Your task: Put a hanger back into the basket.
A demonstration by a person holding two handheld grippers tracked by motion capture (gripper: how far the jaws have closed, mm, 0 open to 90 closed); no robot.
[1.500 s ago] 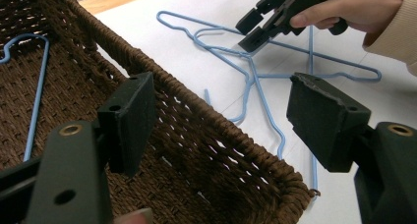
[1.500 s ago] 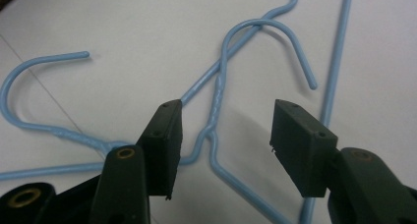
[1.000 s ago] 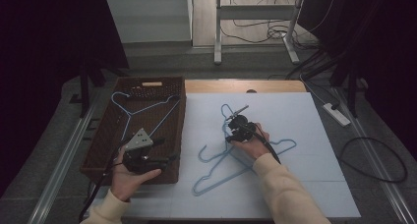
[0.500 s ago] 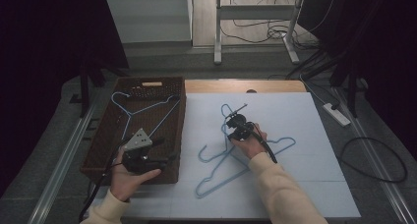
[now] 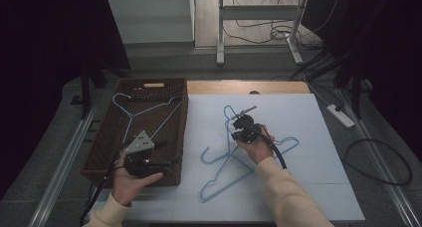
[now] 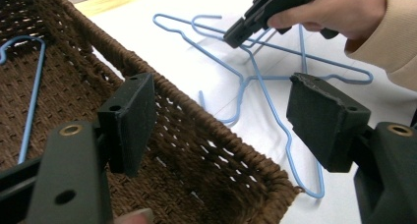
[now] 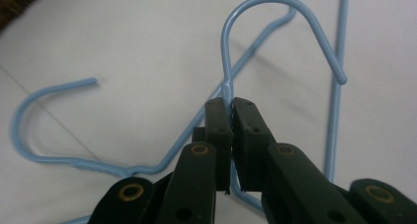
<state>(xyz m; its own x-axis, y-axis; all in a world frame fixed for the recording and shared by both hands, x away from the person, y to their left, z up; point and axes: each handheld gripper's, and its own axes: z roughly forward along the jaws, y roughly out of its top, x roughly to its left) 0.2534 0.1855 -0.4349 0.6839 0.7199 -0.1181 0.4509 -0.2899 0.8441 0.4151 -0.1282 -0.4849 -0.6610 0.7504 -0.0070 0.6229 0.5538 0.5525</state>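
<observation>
Two light-blue wire hangers lie crossed on the white mat (image 5: pixel 318 187). My right gripper (image 7: pixel 230 106) is shut on the neck of one hanger (image 7: pixel 255 8), just under its hook, and the other hanger's hook (image 7: pixel 29 106) lies to its left. From above, the right gripper (image 5: pixel 243 130) sits over the crossing, with the held hanger (image 5: pixel 284 146) and the second hanger (image 5: pixel 219 186) spread around it. My left gripper (image 5: pixel 170 161) hovers open over the near right corner of a brown wicker basket (image 5: pixel 149 81), nothing between its pads (image 6: pixel 130 116). A third blue hanger (image 5: pixel 130 115) lies in the basket.
The basket's woven rim (image 6: pixel 206 130) runs right under the left gripper, with the mat beyond it. A bare wooden strip (image 5: pixel 278 87) edges the table's far side. A white power strip (image 5: pixel 340 115) and cables lie on the floor at the right.
The right hand has shifted very slightly over the crossed hangers. The left hand and its gripper have kept still.
</observation>
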